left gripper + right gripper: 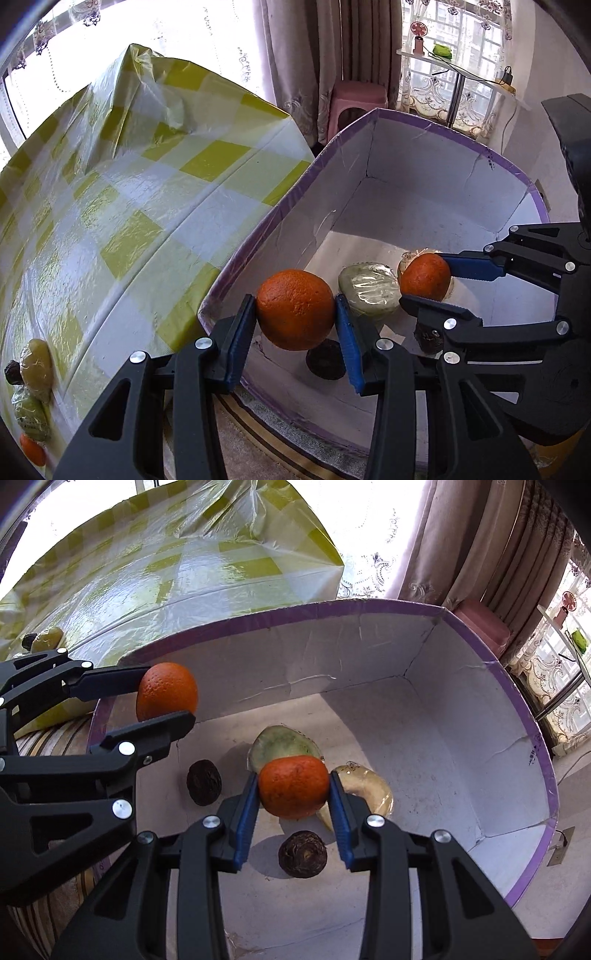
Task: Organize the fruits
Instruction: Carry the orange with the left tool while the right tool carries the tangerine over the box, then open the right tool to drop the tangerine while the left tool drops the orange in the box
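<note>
My left gripper (295, 310) is shut on an orange (295, 308) and holds it over the near-left rim of the white box with purple edge (424, 122). My right gripper (293, 786) is shut on a second orange (293, 786) above the box floor; it also shows in the left wrist view (424, 280). The left gripper with its orange (167, 691) shows at the left of the right wrist view. In the box lie a wrapped green fruit (284, 746), a wrapped pale fruit (369, 786) and two dark round fruits (204, 782) (302, 853).
A table with a yellow-checked plastic cloth (147, 192) stands left of the box. Wrapped green fruits (37, 369), a dark fruit (11, 371) and another orange (33, 448) lie at its near-left edge. Curtains, a pink stool (354, 99) and a window shelf are behind.
</note>
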Tool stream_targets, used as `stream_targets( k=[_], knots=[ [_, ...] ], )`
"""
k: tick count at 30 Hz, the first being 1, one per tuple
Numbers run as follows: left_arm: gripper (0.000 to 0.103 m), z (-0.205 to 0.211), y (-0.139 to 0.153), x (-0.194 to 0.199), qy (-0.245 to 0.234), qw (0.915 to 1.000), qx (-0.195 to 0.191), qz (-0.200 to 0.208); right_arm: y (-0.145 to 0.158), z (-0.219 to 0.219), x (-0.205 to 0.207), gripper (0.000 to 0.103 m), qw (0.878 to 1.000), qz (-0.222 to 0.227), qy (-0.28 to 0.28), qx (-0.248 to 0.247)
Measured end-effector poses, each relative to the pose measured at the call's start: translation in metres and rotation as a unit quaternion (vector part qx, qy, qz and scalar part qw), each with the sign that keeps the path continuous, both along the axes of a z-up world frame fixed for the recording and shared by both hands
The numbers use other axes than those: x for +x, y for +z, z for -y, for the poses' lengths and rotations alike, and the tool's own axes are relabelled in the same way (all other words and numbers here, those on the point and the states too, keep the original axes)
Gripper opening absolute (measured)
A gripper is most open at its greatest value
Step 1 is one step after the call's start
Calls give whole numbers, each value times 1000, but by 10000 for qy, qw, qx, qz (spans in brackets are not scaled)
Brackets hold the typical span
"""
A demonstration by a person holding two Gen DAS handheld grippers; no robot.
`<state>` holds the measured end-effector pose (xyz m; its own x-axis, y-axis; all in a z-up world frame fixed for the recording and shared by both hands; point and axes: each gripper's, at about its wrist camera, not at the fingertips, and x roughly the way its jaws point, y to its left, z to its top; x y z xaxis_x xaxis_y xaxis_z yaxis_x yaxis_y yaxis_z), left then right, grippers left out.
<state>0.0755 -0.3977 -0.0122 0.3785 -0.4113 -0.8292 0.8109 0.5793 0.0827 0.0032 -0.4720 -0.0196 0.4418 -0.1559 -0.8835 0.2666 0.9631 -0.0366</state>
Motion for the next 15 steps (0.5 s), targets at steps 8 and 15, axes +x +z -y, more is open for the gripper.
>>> stream_targets(
  k=[8,15],
  knots=[
    [42,-1,-1,0,11,10000,-34,-17,0,1,1,38,10000,-4,-42,-42],
    [45,-5,3,1,76,9999,-139,2,1,1,2,41,10000,10,-57,-48]
  ],
)
